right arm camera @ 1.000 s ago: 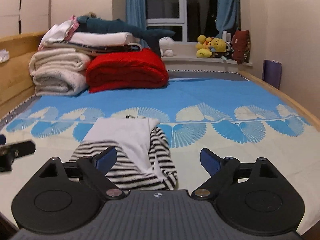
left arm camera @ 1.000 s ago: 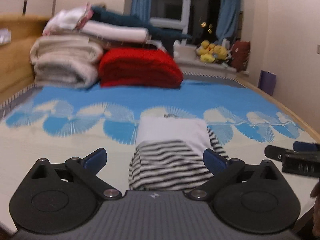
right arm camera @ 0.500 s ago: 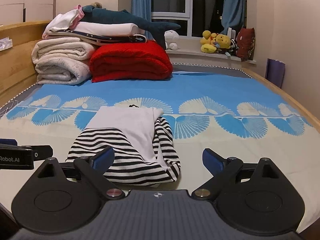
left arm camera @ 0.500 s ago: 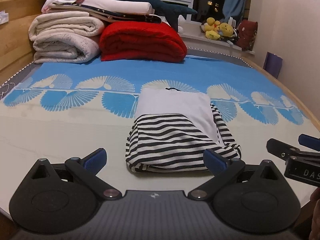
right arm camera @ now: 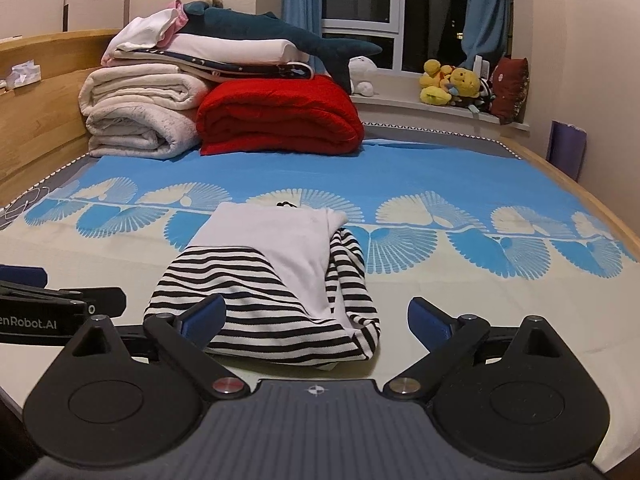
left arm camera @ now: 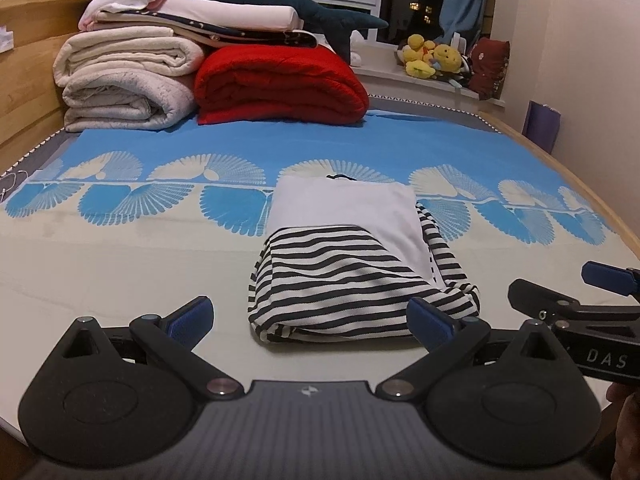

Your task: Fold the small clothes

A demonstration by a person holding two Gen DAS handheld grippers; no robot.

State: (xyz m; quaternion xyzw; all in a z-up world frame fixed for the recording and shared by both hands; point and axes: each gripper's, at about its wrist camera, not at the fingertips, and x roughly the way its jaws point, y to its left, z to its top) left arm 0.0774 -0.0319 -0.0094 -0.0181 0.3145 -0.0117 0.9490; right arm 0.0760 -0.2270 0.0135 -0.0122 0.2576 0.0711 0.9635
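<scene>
**Folded striped garment on bedspread, both grippers wide and empty**

Item 1: striped garment [left arm camera: 352,280], black-and-white stripes with a plain white panel on top, folded into a compact bundle. Lies on the cream part of the bedspread [left arm camera: 120,264], its far edge reaching the band of blue fan motifs. A small dark loop shows at the far edge.

Item 2: left gripper [left arm camera: 310,316]. Jaws stand wide, blue pads clear of the cloth, nothing between them but the near end of the bundle lying on the bed in front.

Item 3: right gripper [right arm camera: 316,318]. Jaws have just been opening and stand at full spread; the left pad overlaps the bundle's near corner in view, no grip on it. Seen in the left view at the right edge, beside the garment.

Item 4: background stock at the bed's far end: red blanket [right arm camera: 280,116], rolled cream blankets [right arm camera: 140,116], folded linen with a plush shark [right arm camera: 280,36] on top; yellow soft toys [right arm camera: 452,84] on the windowsill.
</scene>
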